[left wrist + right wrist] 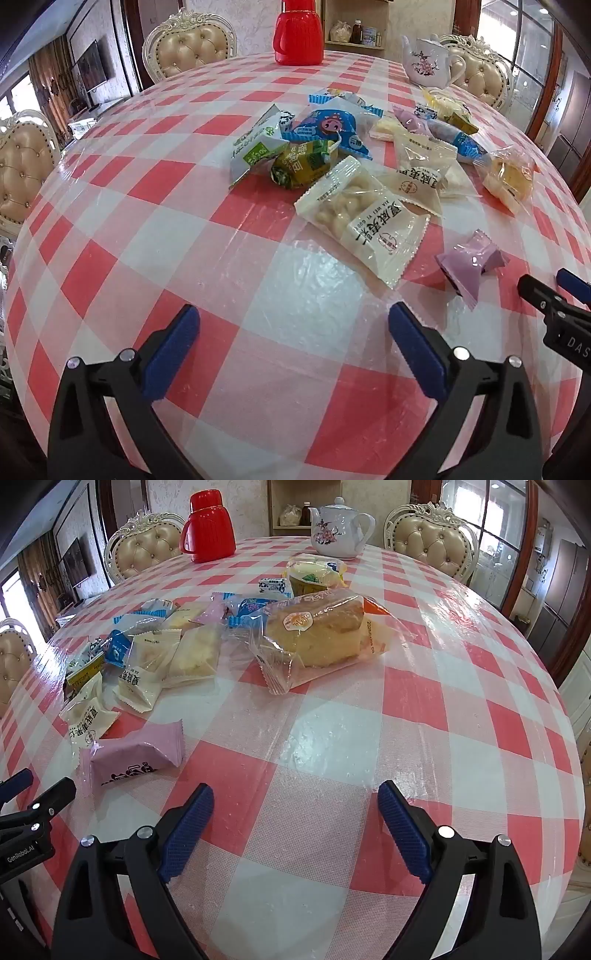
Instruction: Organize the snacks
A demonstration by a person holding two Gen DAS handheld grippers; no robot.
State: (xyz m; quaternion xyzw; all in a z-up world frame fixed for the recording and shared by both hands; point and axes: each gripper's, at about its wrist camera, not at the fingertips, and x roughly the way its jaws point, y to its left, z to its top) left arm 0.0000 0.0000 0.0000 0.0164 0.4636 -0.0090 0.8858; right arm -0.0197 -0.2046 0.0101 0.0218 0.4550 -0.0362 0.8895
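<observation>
left gripper (293, 334) wide open, empty, right gripper (295, 812) wide open, empty

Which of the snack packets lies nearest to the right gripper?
The lone pink packet, apart from the pile, just left of the right gripper.

Each camera sat on its own gripper and looked forward and steeply down along the two blue-padded fingers at the checked tablecloth (122, 236). The left wrist view was close above the cloth and faced the far chairs; the right gripper (554, 286) entered at its right edge. The right wrist view faced the same way, with the left gripper (35, 786) at its left edge. Both views shared the purple packet (467, 264) (136, 755), the red flask (298, 31) (208, 526) and the teapot (428, 61) (338, 530).
</observation>
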